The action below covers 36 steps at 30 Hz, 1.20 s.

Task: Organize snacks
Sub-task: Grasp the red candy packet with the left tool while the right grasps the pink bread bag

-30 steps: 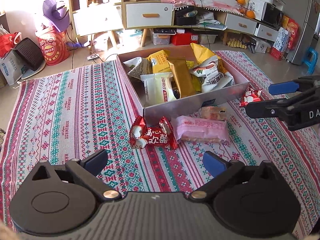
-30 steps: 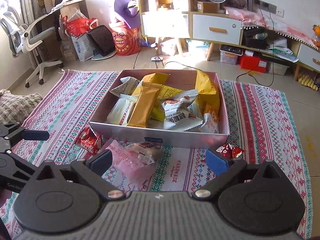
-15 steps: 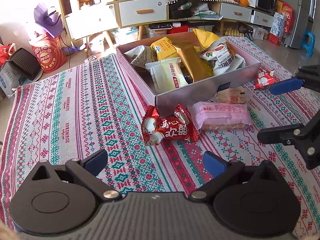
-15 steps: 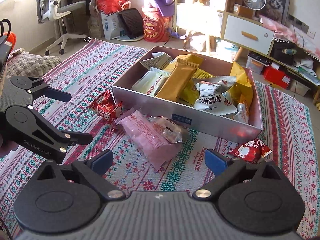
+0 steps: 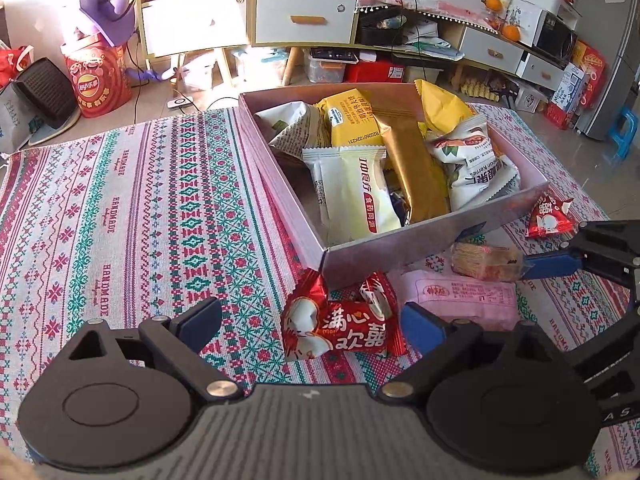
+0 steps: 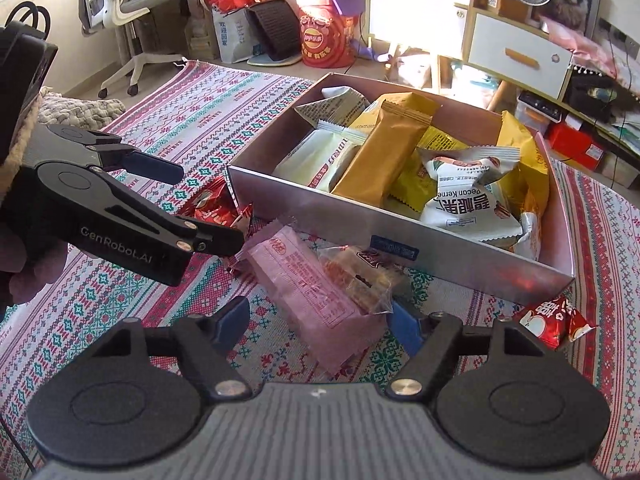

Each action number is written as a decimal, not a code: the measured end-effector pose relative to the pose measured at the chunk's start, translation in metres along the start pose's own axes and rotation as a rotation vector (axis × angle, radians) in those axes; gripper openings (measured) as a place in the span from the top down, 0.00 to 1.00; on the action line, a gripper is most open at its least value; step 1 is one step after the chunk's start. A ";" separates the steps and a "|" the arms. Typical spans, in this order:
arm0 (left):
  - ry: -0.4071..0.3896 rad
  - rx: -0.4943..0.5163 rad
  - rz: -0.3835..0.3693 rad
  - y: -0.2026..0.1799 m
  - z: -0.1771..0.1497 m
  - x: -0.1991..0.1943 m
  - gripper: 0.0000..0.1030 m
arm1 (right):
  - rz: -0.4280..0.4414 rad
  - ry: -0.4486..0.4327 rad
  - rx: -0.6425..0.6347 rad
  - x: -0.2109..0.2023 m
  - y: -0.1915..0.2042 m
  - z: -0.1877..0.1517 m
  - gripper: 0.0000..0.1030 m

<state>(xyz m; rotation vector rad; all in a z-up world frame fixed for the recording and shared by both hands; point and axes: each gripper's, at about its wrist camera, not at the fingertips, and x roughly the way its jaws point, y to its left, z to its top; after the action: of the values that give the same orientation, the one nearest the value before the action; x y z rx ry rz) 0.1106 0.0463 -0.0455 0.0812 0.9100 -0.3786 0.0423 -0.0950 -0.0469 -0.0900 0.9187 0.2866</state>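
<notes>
We see a patterned cloth (image 5: 132, 208) spread over the floor, and on it an open box (image 5: 404, 240) crowded with wrapped snacks, among them a gold bar packet (image 6: 380, 152) lying across a pale cream packet (image 5: 352, 192). Just outside the box's near wall lie the loose snacks: a red candy packet (image 5: 340, 328), a pink wafer packet (image 6: 316, 284) and, resting partly on it, a clear-wrapped biscuit (image 6: 360, 276). Our left gripper (image 5: 312, 320) has its fingers spread wide and closing slightly, with the red candy packet between them but not pressed by the pads. Our right gripper (image 6: 320, 320) is closing its fingers, which straddle the pink wafer packet and the biscuit; one blue finger sits at the biscuit's edge, and we cannot tell whether it touches. The box wall stands close behind all three snacks. A second small red packet (image 6: 556, 320) lies apart by the box's corner. Only the right view shows the office chair (image 6: 120, 8) and a sleeve at its left edge; only the left view shows the blue stool (image 5: 624, 132) and the oranges (image 5: 504, 16) on the low cabinet. Both show the red chip tub (image 5: 98, 80).
</notes>
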 end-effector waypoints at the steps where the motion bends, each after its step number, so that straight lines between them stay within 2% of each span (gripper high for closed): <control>1: 0.004 -0.011 -0.007 0.001 0.000 0.001 0.09 | -0.006 -0.001 -0.001 0.001 0.000 0.000 0.30; 3: 0.011 -0.039 -0.024 0.002 0.001 0.003 0.15 | -0.019 -0.002 0.002 0.003 0.000 -0.001 0.31; 6: 0.036 -0.064 -0.044 0.004 0.000 0.004 0.30 | 0.004 0.018 0.033 0.007 -0.004 -0.001 0.40; 8: 0.047 -0.076 -0.055 0.003 -0.001 0.003 0.38 | 0.006 0.014 0.037 0.006 -0.003 -0.003 0.42; 10: 0.052 -0.074 -0.065 0.001 -0.002 0.001 0.52 | 0.010 0.014 0.025 0.004 0.000 -0.004 0.50; 11: 0.055 -0.071 -0.066 -0.001 -0.002 0.000 0.53 | 0.018 0.016 0.024 0.002 0.001 -0.004 0.52; 15: 0.064 -0.052 -0.050 -0.005 -0.005 -0.003 0.55 | 0.022 0.024 0.014 -0.002 0.004 -0.005 0.59; 16: 0.066 -0.051 -0.048 -0.004 -0.005 -0.003 0.55 | 0.025 0.025 0.010 -0.003 0.005 -0.005 0.64; 31: 0.101 -0.054 -0.072 0.004 -0.030 -0.027 0.55 | 0.010 0.068 0.068 -0.020 -0.011 -0.020 0.65; 36: 0.116 -0.033 -0.081 0.000 -0.039 -0.033 0.55 | 0.039 0.110 0.072 -0.024 -0.010 -0.027 0.64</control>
<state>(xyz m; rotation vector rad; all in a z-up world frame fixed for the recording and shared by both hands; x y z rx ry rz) 0.0630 0.0643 -0.0439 0.0364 1.0358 -0.4378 0.0104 -0.1147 -0.0448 -0.0217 1.0400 0.2867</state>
